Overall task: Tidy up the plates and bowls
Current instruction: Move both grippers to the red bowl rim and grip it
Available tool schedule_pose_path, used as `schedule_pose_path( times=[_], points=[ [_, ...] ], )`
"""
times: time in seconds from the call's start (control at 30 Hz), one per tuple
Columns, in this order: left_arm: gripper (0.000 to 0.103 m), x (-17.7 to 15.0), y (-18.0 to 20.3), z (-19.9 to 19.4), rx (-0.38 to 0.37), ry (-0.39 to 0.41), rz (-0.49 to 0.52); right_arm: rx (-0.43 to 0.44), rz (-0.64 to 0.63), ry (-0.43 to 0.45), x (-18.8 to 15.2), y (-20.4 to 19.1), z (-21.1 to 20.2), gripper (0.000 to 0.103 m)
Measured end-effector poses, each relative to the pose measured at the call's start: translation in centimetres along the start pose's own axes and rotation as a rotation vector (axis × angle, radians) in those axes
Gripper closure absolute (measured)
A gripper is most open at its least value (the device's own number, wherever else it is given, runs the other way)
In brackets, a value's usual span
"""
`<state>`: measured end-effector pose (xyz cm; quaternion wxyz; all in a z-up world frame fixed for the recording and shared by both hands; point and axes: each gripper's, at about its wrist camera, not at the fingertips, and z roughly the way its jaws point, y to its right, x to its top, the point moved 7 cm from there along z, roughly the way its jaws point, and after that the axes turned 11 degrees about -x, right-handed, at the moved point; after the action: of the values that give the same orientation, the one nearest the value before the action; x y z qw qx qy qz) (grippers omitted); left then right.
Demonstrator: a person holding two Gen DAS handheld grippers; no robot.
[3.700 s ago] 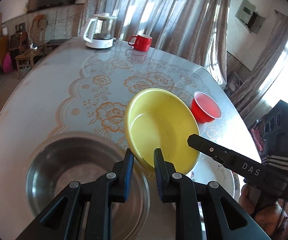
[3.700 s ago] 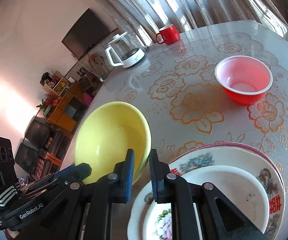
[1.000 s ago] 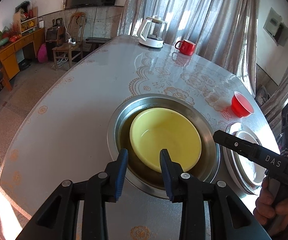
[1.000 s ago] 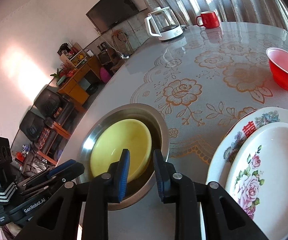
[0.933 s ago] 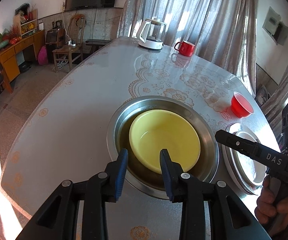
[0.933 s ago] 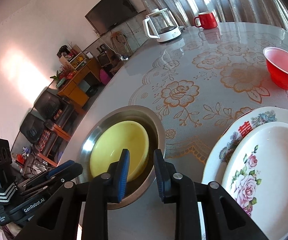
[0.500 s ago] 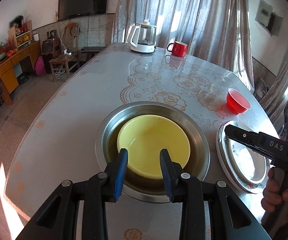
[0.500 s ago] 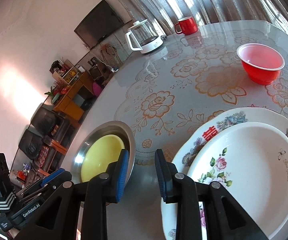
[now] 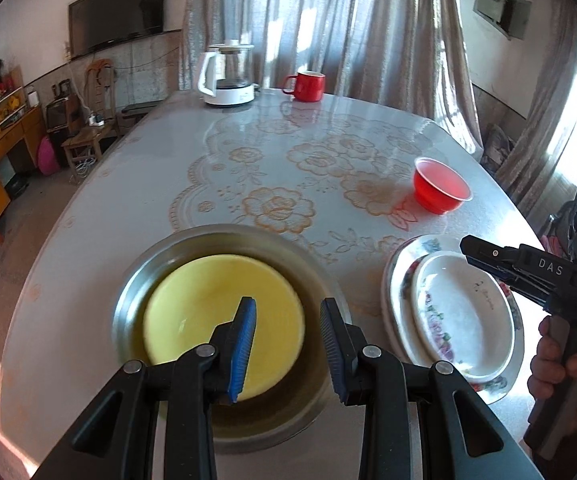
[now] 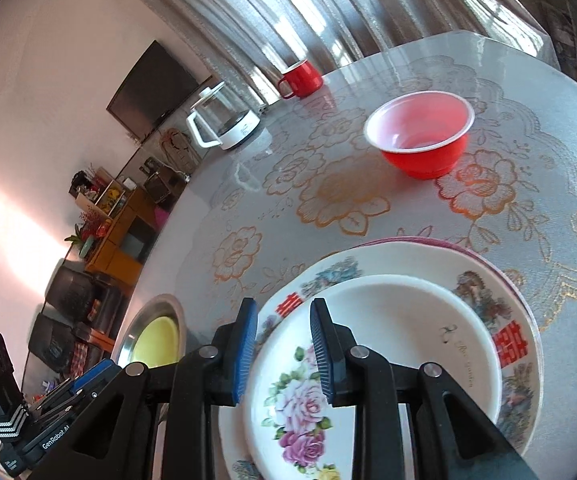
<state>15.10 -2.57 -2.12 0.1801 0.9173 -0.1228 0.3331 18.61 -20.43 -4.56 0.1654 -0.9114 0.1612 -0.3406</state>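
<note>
Yellow bowl, carried between my grippers seconds ago, now nests inside the steel basin. Left gripper and right gripper hover released, holding nothing. Red bowl remains at 1 o'clock beyond the stacked plates, probably next.

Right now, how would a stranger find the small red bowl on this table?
Start at the round table with the gold flower pattern. Beyond the stacked plates stands the red bowl, alone on the cloth. Unlike the red mug farther back, it has no handle and a pale pink inside.
</note>
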Motion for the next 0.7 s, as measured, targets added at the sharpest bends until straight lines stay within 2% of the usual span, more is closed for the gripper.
schedule_pose_path(
  times=[0.37, 0.7],
  points=[
    [0.069, 4.6, 6.5, 5.5, -0.084, -0.040, 0.067, -0.100, 0.133, 0.077, 5.1, 7.2, -0.5, 0.076],
    [0.068, 8.4, 10.4, 11.4, -0.166, -0.088, 0.016, -0.156, 0.174, 0.090, 9.8, 10.4, 1.9, 0.077]
  ],
)
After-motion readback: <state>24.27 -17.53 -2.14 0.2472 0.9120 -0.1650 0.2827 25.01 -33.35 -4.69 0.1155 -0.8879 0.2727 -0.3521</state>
